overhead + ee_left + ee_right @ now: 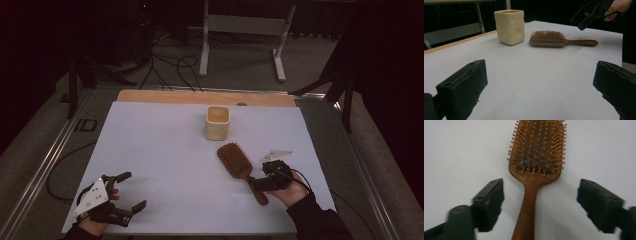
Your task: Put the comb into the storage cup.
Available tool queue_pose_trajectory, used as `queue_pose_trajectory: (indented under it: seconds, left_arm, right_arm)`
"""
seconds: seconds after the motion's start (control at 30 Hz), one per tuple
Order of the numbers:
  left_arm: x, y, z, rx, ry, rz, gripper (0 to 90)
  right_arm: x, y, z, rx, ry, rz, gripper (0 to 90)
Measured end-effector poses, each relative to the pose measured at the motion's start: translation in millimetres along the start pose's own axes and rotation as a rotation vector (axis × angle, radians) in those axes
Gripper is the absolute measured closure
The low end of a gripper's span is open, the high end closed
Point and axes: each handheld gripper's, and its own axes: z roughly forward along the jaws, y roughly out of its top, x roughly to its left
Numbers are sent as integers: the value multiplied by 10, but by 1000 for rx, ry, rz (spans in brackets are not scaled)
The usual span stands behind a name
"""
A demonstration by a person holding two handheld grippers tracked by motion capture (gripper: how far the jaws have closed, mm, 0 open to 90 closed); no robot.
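A wooden hairbrush [235, 160] [546, 38] [536, 147] lies bristles up on the white sheet [165, 165], its handle pointing toward the near right. My right gripper [259, 184] [540, 202] hovers over that handle, open, with one jaw on each side and neither pad touching the wood. It also hangs in the air beyond the brush in the left gripper view [580, 21]. A cream square cup [217, 122] [509, 26] stands upright just behind the brush head. My left gripper [133, 190] [540, 85] rests at the near left, open and holding nothing.
The white sheet covers most of the table; a strip of wooden tabletop [200, 96] shows at the far edge. Metal rails [55, 150] run along both sides. Beyond the table are cables and a white stand [240, 30] on the floor.
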Motion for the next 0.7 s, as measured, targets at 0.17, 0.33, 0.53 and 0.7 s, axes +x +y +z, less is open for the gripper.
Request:
queue_pose_trajectory:
  seconds: [0.17,0.33,0.53,0.7]
  left_arm:
    - [4,2,-5,-4,0,-3,0]
    - [2,3,-6,-3,-1,-1,0]
    - [6,6,-12,-8,0,-4,0]
    - [4,5,-10,-7,-2,-6,0]
  right_arm:
    - [15,71,37,23,7,9,136]
    - [81,126,72,47,19,-2,86]
    - [115,211,148,111,-5,-29,86]
    - [104,254,236,167,4,-36,87]
